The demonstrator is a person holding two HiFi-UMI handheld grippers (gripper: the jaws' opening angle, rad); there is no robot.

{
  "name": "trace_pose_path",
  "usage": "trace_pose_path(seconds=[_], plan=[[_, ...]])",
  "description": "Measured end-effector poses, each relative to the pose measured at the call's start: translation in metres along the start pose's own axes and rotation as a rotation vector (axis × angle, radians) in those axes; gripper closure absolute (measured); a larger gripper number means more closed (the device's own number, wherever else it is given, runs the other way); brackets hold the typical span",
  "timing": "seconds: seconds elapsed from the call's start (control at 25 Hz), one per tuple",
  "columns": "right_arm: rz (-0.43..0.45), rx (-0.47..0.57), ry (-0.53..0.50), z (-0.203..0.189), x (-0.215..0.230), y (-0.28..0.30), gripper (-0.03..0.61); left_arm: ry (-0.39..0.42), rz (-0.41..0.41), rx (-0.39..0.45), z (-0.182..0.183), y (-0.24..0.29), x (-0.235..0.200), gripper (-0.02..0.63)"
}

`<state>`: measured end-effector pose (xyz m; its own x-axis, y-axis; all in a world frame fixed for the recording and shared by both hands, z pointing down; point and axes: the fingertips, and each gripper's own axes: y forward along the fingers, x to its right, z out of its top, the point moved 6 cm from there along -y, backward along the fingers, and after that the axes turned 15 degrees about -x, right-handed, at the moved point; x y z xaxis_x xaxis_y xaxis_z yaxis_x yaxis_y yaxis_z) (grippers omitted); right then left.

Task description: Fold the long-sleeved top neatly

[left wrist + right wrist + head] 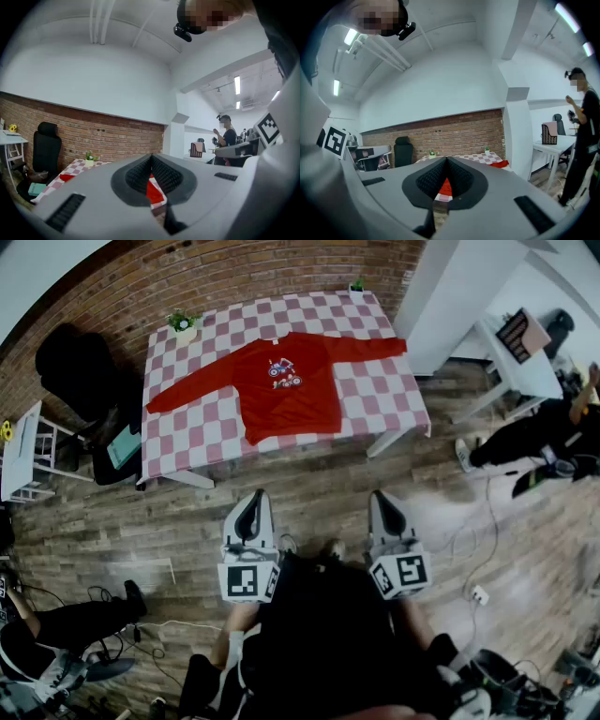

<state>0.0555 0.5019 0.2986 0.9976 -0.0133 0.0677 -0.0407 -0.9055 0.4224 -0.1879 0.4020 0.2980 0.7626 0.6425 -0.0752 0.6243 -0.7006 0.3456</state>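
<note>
A red long-sleeved top (286, 385) with a printed chest motif lies spread flat on the checked table (187, 442), sleeves stretched out to the left and right. My left gripper (251, 505) and right gripper (384, 502) hang side by side over the wooden floor, well short of the table's near edge. Both are shut with nothing between the jaws. In the left gripper view the top (153, 192) shows red past the closed jaw tips (151, 157). The right gripper view has the top (446, 186) beyond its closed tips (446, 160).
Two small potted plants (182, 324) (357, 284) stand at the table's far corners. A black chair (75, 371) stands left of the table, a white shelf (23, 451) farther left. A white desk (511, 357) stands at right, with a person (583, 140) beside it. Cables (469, 549) trail across the floor.
</note>
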Motion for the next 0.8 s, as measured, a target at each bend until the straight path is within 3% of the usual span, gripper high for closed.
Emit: trace_pose_path(seconds=[0.68, 0.8], plan=[[0.002, 0.047, 0.044, 0.007, -0.005, 0.004, 0.564, -0.007, -0.027, 0.009, 0.004, 0.006, -0.007, 0.606], [-0.01, 0.033, 0.045, 0.006, -0.01, 0.013, 0.483, -0.008, -0.037, 0.01, 0.005, 0.008, -0.015, 0.607]])
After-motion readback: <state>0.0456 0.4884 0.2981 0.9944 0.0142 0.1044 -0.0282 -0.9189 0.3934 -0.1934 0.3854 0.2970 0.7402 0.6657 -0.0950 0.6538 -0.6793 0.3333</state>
